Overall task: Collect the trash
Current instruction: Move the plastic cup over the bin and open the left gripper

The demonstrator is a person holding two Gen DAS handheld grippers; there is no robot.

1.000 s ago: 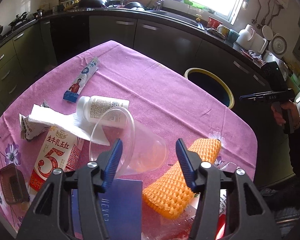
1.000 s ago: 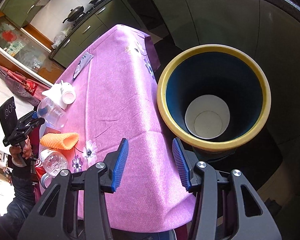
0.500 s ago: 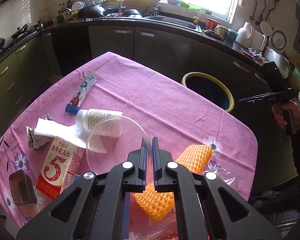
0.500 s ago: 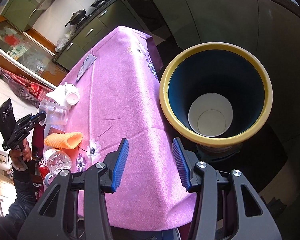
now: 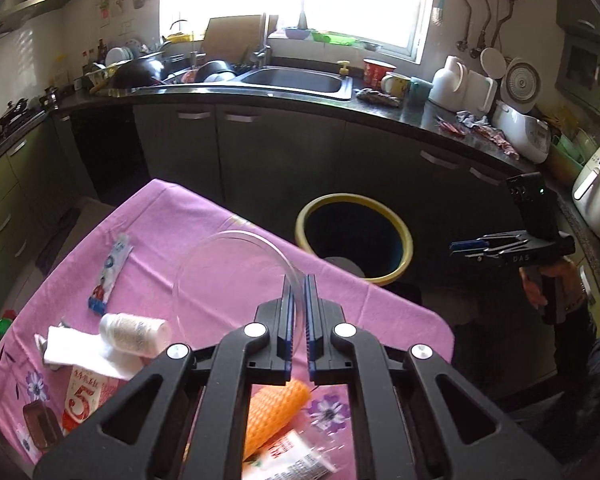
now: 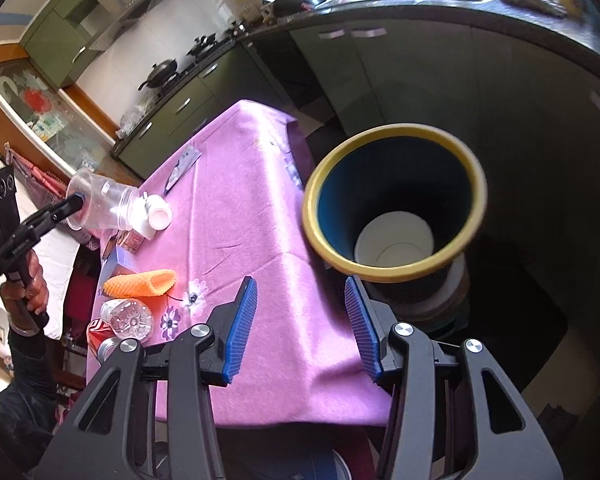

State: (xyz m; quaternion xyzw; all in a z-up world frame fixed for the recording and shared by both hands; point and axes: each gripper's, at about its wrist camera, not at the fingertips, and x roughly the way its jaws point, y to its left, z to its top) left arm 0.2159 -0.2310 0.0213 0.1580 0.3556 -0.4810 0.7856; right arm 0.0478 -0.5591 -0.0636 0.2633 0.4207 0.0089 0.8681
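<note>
Clear plastic cup [image 5: 236, 276], rim pinched between the pressed-together fingers of the left gripper [image 5: 297, 320], held above the pink tablecloth [image 5: 172, 224]. Yellow-rimmed bin [image 5: 354, 238] stands at one o'clock of it. Right gripper [image 6: 302, 320]: fingers spread, nothing between, bin at one o'clock.

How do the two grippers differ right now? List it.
The left gripper is shut, its blue pads pinching the rim of the clear plastic cup; the right gripper stands open with nothing between its pads. The left one holds the cup lifted above the pink tablecloth; the right one hovers near the yellow-rimmed bin. Both are black with ribbed blue pads.
</note>
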